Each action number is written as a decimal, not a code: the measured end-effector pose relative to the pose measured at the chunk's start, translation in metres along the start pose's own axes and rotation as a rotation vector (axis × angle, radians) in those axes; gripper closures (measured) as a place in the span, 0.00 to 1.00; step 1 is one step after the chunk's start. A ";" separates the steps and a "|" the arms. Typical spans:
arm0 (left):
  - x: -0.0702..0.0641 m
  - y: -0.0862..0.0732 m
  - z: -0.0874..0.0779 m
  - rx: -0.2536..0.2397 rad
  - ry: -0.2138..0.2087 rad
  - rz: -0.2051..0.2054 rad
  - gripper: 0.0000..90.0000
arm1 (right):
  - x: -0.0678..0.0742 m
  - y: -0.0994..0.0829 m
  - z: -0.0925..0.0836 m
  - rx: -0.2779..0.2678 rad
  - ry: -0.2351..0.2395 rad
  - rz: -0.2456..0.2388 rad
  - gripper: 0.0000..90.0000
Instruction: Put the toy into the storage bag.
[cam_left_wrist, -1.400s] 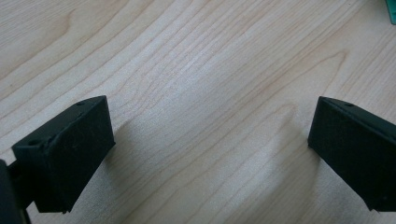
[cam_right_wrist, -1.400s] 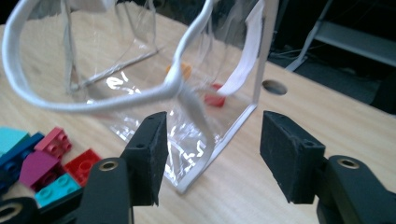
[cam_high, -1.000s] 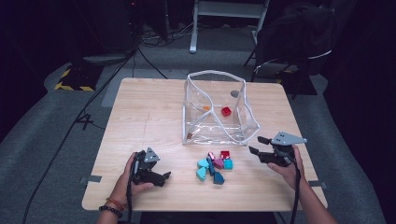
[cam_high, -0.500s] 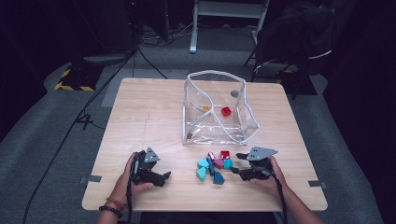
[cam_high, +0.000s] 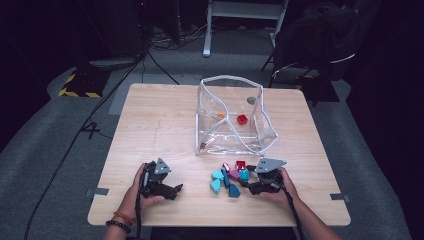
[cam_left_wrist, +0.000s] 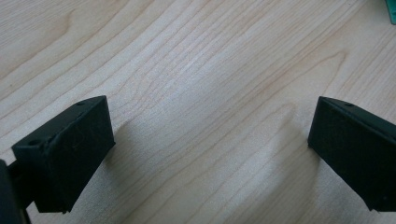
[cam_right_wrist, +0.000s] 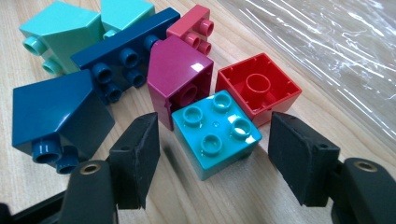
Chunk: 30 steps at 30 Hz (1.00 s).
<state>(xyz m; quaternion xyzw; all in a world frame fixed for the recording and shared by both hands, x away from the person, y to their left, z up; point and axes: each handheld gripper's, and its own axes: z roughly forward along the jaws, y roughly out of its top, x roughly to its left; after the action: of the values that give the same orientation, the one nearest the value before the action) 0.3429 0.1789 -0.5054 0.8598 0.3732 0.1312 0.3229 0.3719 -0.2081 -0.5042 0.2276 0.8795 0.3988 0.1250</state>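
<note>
Squarely upright, a glossy four-studded turquoise brick (cam_right_wrist: 216, 133)

The right claw (cam_right_wrist: 212, 154), jaws just opening, now sits lower at the brick pile, straddling the turquoise brick (cam_right_wrist: 215, 133) untouched.

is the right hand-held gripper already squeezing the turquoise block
No: in the right gripper view the turquoise block sits between the right hand-held gripper pads, with wood showing on both sides.
</note>
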 end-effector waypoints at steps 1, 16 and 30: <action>0.000 0.000 0.000 0.000 0.000 0.000 0.01 | 0.000 0.000 0.000 0.003 0.004 0.006 0.40; 0.000 0.000 0.000 0.000 0.000 0.000 0.01 | 0.000 -0.001 -0.001 -0.006 0.033 -0.005 0.52; 0.000 0.000 0.000 0.000 0.000 0.000 0.01 | 0.001 -0.004 -0.007 -0.021 0.009 -0.010 0.66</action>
<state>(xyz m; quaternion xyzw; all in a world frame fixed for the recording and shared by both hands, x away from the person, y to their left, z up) 0.3428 0.1788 -0.5054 0.8597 0.3733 0.1313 0.3229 0.3674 -0.2146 -0.5029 0.2199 0.8770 0.4085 0.1255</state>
